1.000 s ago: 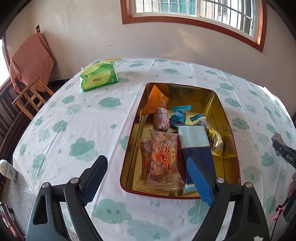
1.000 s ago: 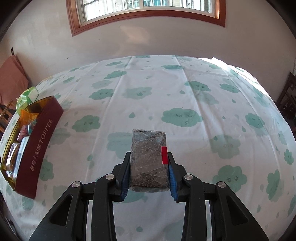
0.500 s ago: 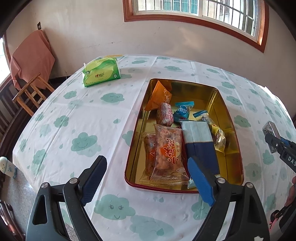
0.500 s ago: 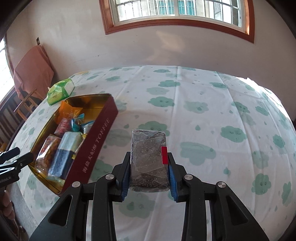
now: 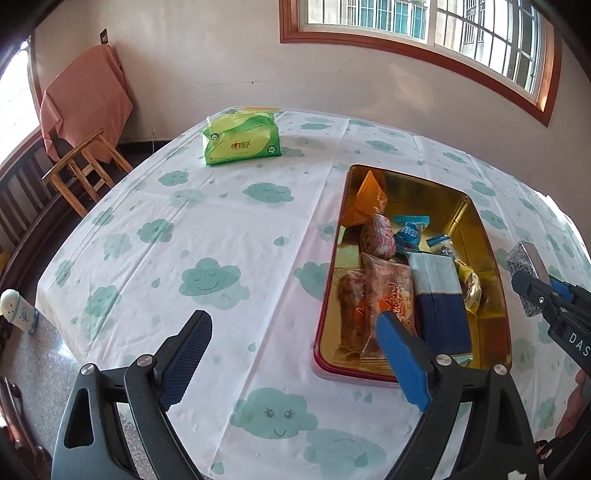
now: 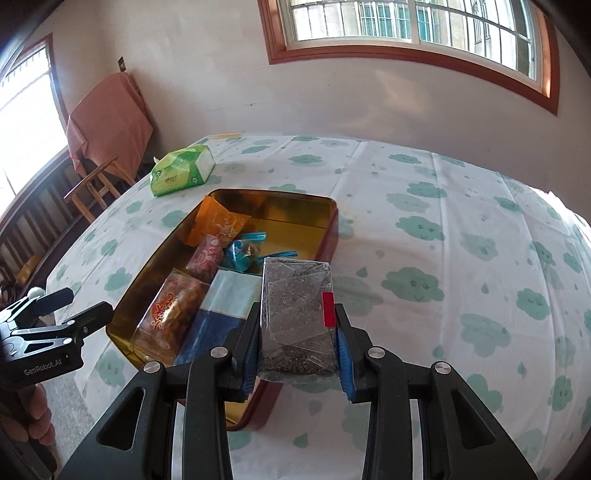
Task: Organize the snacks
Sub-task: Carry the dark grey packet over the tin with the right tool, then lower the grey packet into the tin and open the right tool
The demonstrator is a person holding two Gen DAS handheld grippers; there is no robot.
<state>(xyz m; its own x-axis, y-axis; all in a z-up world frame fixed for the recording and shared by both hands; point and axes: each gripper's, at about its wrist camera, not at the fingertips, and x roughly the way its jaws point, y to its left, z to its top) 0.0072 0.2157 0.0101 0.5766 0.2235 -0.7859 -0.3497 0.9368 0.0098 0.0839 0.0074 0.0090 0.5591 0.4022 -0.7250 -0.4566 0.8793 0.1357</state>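
Gripping a clear packet (image 6: 297,314), the right tool (image 6: 298,332) hangs over the tin (image 6: 330,225); the left tool (image 5: 291,354), wide and empty, sits at nine o'clock.

Pale plaster wall (image 5: 221,66) with a wood-framed barred window (image 5: 424,26) — daylight pours in; a wooden chair (image 5: 85,166) draped in salmon cloth (image 5: 85,96) stands in the corner.

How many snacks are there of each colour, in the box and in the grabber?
Orange packet: 1
Red-and-clear packs: 3
Blue candies: 2
Blue-and-white pack: 1
Yellow candy: 1
Dark clear pack in right gripper: 1
Total: 9
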